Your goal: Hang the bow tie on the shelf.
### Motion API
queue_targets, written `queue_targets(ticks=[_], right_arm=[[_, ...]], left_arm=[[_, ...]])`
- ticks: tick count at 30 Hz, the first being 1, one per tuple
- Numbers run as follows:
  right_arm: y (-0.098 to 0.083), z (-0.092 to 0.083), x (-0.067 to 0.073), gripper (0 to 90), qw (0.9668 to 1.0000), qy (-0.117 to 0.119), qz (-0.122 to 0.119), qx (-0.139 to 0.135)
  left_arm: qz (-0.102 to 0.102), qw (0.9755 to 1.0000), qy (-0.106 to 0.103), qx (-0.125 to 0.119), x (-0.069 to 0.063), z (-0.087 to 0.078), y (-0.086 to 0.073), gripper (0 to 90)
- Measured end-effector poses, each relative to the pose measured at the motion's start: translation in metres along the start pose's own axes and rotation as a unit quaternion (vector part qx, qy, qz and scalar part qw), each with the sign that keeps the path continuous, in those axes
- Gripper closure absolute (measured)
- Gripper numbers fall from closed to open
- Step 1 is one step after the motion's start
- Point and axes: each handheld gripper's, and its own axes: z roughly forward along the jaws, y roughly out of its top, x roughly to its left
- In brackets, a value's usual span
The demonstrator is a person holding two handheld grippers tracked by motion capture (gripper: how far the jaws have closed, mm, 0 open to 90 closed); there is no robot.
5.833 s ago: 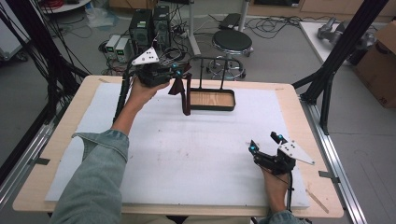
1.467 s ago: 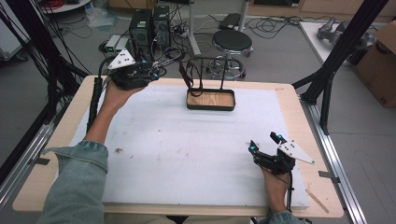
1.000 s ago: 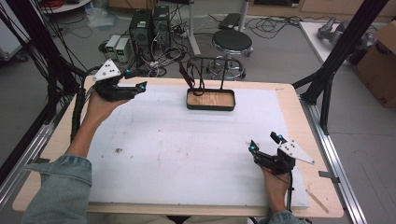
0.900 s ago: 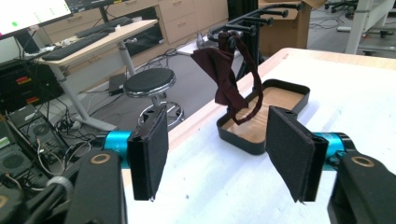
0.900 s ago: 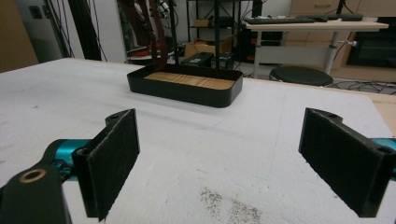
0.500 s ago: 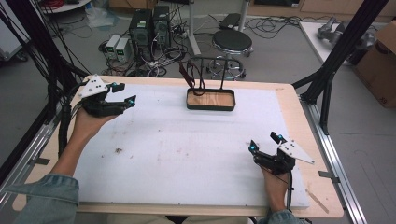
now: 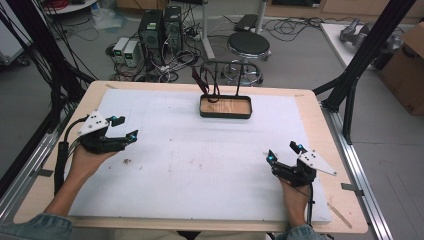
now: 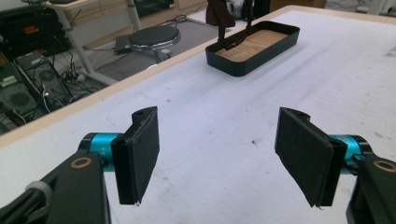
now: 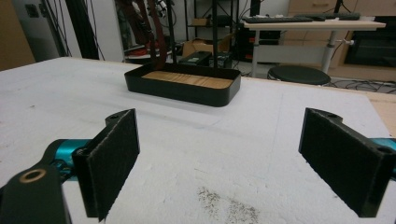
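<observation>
At the far middle of the white mat stands a black tray (image 7: 226,114) with a wooden floor and a thin black rack rising from it. A dark red strap (image 7: 202,81) hangs from the rack's left end. My left gripper (image 7: 126,127) hovers open over the mat's left side, well away from the tray, with nothing between its pads. My right gripper (image 7: 282,151) rests open at the front right, also holding nothing. In the left gripper view the left gripper (image 8: 224,158) faces the tray (image 8: 233,66) and strap (image 8: 219,14). In the right gripper view the right gripper (image 9: 219,163) looks at the tray (image 9: 182,91) and strap (image 9: 156,32).
The white mat (image 7: 210,165) covers most of the wooden table (image 7: 320,130). Black frame posts (image 7: 360,65) stand at the table's sides. Beyond the far edge are a stool (image 7: 248,44), computer boxes (image 7: 159,27) with cables, and a cardboard box (image 7: 407,75).
My left gripper has left the strap hanging on the rack and drawn back, open, to the left and toward the front of the table. The right gripper has stayed put.
</observation>
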Motion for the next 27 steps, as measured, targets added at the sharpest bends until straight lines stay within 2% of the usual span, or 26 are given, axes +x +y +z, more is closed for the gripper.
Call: queue_targets(ticks=[3, 11, 14, 19, 24, 27], right_arm=[[0.000, 0.000, 0.000, 11.5, 1.0000, 0.000, 0.002, 0.001], [0.000, 0.000, 0.000, 11.5, 1.0000, 0.001, 0.003, 0.001], [0.000, 0.000, 0.000, 11.5, 1.0000, 0.001, 0.003, 0.001], [0.000, 0.000, 0.000, 11.5, 1.0000, 0.000, 0.002, 0.001], [0.000, 0.000, 0.000, 11.5, 1.0000, 0.001, 0.001, 0.001], [0.000, 0.000, 0.000, 11.5, 1.0000, 0.002, 0.000, 0.001]], left_arm=[[-0.005, 1.0000, 0.007, -0.001, -0.004, -0.003, -0.010, 30.5], [-0.029, 0.9992, 0.014, 0.025, -0.014, -0.004, -0.037, 27.5], [-0.023, 0.9987, 0.027, 0.036, -0.019, -0.004, -0.044, 27.2], [-0.030, 0.9978, 0.024, 0.055, -0.024, -0.004, -0.055, 26.3], [-0.060, 0.9959, 0.018, 0.064, -0.022, -0.003, -0.064, 25.8], [-0.067, 0.9953, 0.020, 0.067, -0.021, -0.004, -0.066, 25.2]])
